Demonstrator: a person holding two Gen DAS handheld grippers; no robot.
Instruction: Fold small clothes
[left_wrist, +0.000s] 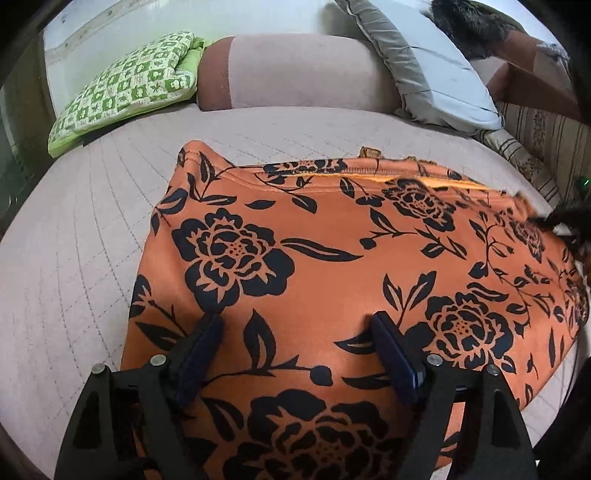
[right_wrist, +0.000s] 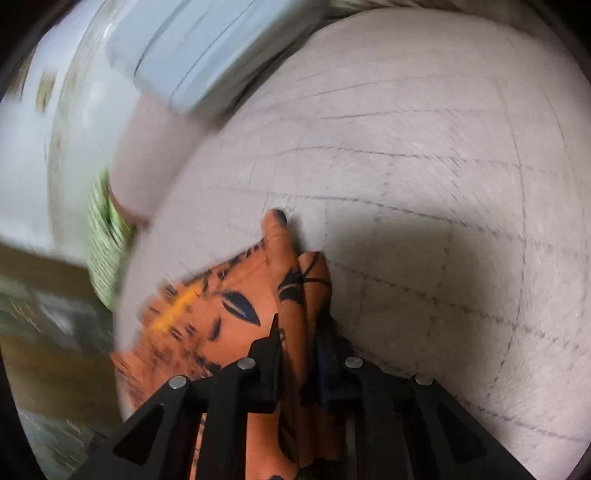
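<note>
On the far left of the bed (left_wrist: 74, 236) lies a green checked cushion (left_wrist: 125, 88), with a pinkish bolster (left_wrist: 295, 70) and a grey pillow (left_wrist: 424, 62) to its right along the far edge. None of these concern us.

The orange floral garment (left_wrist: 332, 258) lies spread nearly flat on the quilted cover, nearer to us, its stitched hem at the far side. Our left gripper (left_wrist: 295, 328) stands wide open above the near-left part of the cloth, with nothing between its jaws; whether its tips touch the fabric we cannot tell.

To the right, our right gripper (right_wrist: 295, 354) is closed on a bunched edge of the same garment (right_wrist: 236, 302), with several pleats of fabric gathered between its jaws. That view is blurred, so finer detail escapes us.

We judge the cloth light, soft and rather smooth: it drapes without stiffness, will sag between two holds, and may slide on itself once doubled. It is not fragile. We would take it at corners or along the hem, pinching a single layer where possible and keeping both holds taut.
</note>
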